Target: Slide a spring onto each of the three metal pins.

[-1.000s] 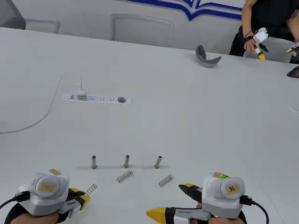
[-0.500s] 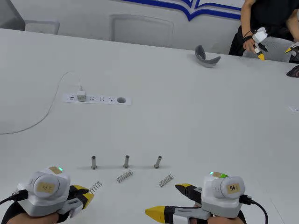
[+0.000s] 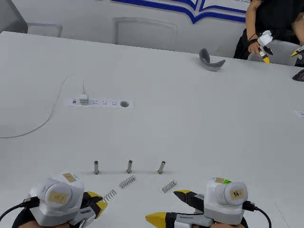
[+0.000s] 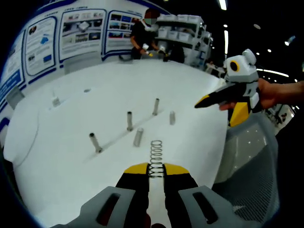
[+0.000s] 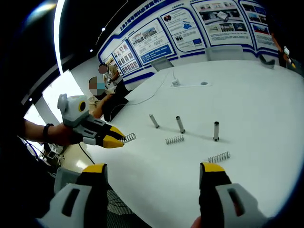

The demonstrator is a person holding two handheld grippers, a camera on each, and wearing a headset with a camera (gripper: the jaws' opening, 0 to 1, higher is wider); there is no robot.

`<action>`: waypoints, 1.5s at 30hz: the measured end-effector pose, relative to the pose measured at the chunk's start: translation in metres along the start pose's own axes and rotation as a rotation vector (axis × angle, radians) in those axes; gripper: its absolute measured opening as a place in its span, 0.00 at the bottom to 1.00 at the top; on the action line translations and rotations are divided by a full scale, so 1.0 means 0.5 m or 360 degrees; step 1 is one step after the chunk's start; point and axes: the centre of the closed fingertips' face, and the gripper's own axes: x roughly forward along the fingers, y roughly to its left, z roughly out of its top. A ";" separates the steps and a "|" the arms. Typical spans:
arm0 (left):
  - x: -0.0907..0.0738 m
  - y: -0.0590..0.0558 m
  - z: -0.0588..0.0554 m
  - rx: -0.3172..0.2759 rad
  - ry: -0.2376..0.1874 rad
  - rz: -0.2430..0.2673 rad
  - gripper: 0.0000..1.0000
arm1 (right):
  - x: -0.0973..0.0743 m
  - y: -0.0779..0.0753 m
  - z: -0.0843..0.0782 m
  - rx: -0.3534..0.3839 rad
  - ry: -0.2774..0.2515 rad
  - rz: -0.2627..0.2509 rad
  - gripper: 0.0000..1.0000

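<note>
Left tool [image 4: 149, 169]: closed, yellow tips pinching the near end of a spring; low at the near left of the desk in the head view [image 3: 96, 206].
Held spring [image 4: 156, 151]: clamped at one end only, the rest sticking out past the tips toward the row of pins; free end apart from all three pins. Seen from the right gripper view as a short coil [image 5: 127, 137] jutting from the left tool's tips.
Right tool [image 5: 153, 168]: jaws spread wide, nothing between them; at the near right of the desk in the head view [image 3: 169, 206], well apart from the left tool.
Pins: three, upright, in one row across the desk: left pin [image 3: 96, 167], middle pin [image 3: 129, 166], right pin [image 3: 161, 166]; all bare metal, not yet sleeved.
Middle spring [image 3: 127, 181]: lying on its side on the desk, just in front of the middle pin, not touching it.
Right spring [image 3: 168, 186]: lying on its side just in front of the right pin, near the right tool's farther jaw, apart from both.
Desk [image 3: 199, 128]: white, broad, carrying pins and springs near its front edge.
Power strip [image 3: 102, 102]: white, flat on the desk well beyond the pins, with a plug in its left end.
Cable [image 3: 45, 119]: thin, white, curving from that plug off to the left.
Grey curved piece [image 3: 210, 59]: on the far side of the desk.
Person [image 3: 273, 16]: in dark clothes at the far right corner of the desk.
</note>
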 end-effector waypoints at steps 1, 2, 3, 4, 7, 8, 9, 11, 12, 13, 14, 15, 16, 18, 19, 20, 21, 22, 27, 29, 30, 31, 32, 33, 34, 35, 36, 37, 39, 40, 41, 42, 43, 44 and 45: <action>0.002 -0.007 0.003 0.0008 -0.0001 -0.0013 0.10 | 0.001 0.002 0.001 0.0003 -0.0003 0.0007 0.79; 0.003 -0.012 0.005 0.0015 -0.0003 -0.0025 0.10 | 0.001 0.004 0.001 0.0005 -0.0005 0.0012 0.79; 0.004 -0.020 0.008 0.0032 -0.0003 -0.0036 0.10 | 0.001 0.005 0.002 0.0009 -0.0008 0.0018 0.78; 0.006 -0.024 0.009 0.0044 -0.0001 -0.0043 0.10 | 0.002 0.006 0.003 0.0012 -0.0011 0.0023 0.78; 0.009 -0.040 0.016 0.0068 -0.0003 -0.0070 0.10 | 0.003 0.010 0.005 0.0024 -0.0020 0.0038 0.76; 0.010 -0.047 0.017 0.0073 -0.0003 -0.0081 0.10 | 0.004 0.012 0.005 0.0030 -0.0022 0.0044 0.75; 0.012 -0.052 0.018 0.0081 -0.0003 -0.0092 0.10 | 0.004 0.014 0.005 0.0033 -0.0023 0.0050 0.75; 0.016 -0.065 0.020 0.0100 -0.0002 -0.0113 0.10 | 0.005 0.019 0.006 0.0040 -0.0028 0.0067 0.73; 0.017 -0.070 0.021 0.0105 -0.0002 -0.0121 0.10 | 0.006 0.020 0.007 0.0047 -0.0031 0.0074 0.72; 0.018 -0.078 0.022 0.0114 -0.0001 -0.0134 0.10 | 0.007 0.024 0.008 0.0056 -0.0038 0.0088 0.71; 0.019 -0.084 0.024 0.0121 -0.0002 -0.0142 0.10 | 0.007 0.026 0.009 0.0064 -0.0043 0.0097 0.70; 0.020 -0.089 0.025 0.0130 -0.0002 -0.0153 0.10 | 0.008 0.028 0.009 0.0072 -0.0047 0.0108 0.68; 0.021 -0.098 0.026 0.0147 0.0000 -0.0167 0.10 | 0.010 0.031 0.011 0.0079 -0.0053 0.0122 0.66; 0.023 -0.109 0.027 0.0171 0.0001 -0.0183 0.10 | 0.011 0.037 0.012 0.0089 -0.0059 0.0145 0.64; 0.024 -0.113 0.028 0.0178 0.0001 -0.0192 0.10 | 0.012 0.040 0.012 0.0097 -0.0060 0.0153 0.62; 0.024 -0.119 0.029 0.0184 0.0000 -0.0200 0.10 | 0.014 0.041 0.011 0.0106 -0.0059 0.0160 0.62; 0.024 -0.123 0.030 0.0187 -0.0001 -0.0206 0.10 | 0.015 0.042 0.011 0.0108 -0.0058 0.0166 0.61; 0.024 -0.126 0.030 0.0192 -0.0002 -0.0210 0.10 | 0.015 0.045 0.011 0.0110 -0.0056 0.0171 0.60; 0.024 -0.149 0.034 0.0209 -0.0010 -0.0241 0.10 | 0.017 0.058 0.008 0.0152 -0.0061 0.0220 0.55; 0.025 -0.157 0.035 0.0215 -0.0011 -0.0251 0.10 | 0.018 0.062 0.007 0.0173 -0.0059 0.0239 0.53; 0.025 -0.160 0.035 0.0217 -0.0012 -0.0255 0.10 | 0.018 0.064 0.005 0.0185 -0.0056 0.0245 0.52; 0.025 -0.163 0.037 0.0219 -0.0015 -0.0260 0.10 | 0.019 0.066 0.002 0.0203 -0.0048 0.0254 0.51; 0.025 -0.165 0.038 0.0220 -0.0016 -0.0264 0.10 | 0.020 0.067 0.000 0.0214 -0.0041 0.0258 0.50; 0.025 -0.169 0.039 0.0224 -0.0020 -0.0269 0.10 | 0.021 0.069 -0.002 0.0219 -0.0039 0.0268 0.49; 0.026 -0.171 0.040 0.0226 -0.0021 -0.0271 0.10 | 0.021 0.072 -0.003 0.0222 -0.0038 0.0277 0.47; 0.026 -0.173 0.041 0.0228 -0.0023 -0.0275 0.10 | 0.021 0.074 -0.004 0.0230 -0.0035 0.0284 0.45; 0.025 -0.176 0.042 0.0233 -0.0026 -0.0281 0.10 | 0.022 0.077 -0.005 0.0240 -0.0033 0.0295 0.44; 0.025 -0.179 0.043 0.0239 -0.0027 -0.0283 0.10 | 0.023 0.080 -0.006 0.0245 -0.0030 0.0303 0.42; 0.024 -0.182 0.043 0.0257 -0.0026 -0.0288 0.10 | 0.026 0.084 -0.010 0.0239 -0.0014 0.0314 0.40; 0.024 -0.184 0.043 0.0259 -0.0024 -0.0291 0.10 | 0.026 0.088 -0.012 0.0236 -0.0008 0.0325 0.37; 0.024 -0.185 0.043 0.0259 -0.0023 -0.0294 0.10 | 0.026 0.091 -0.012 0.0239 -0.0006 0.0336 0.35; 0.024 -0.186 0.042 0.0262 -0.0023 -0.0298 0.10 | 0.027 0.093 -0.013 0.0244 -0.0006 0.0346 0.32; 0.023 -0.188 0.043 0.0274 -0.0024 -0.0302 0.10 | 0.027 0.096 -0.014 0.0258 -0.0004 0.0360 0.30; 0.022 -0.189 0.042 0.0282 -0.0022 -0.0302 0.10 | 0.028 0.098 -0.014 0.0269 -0.0002 0.0368 0.30; 0.022 -0.189 0.042 0.0287 -0.0021 -0.0303 0.10 | 0.029 0.100 -0.015 0.0277 0.0001 0.0374 0.29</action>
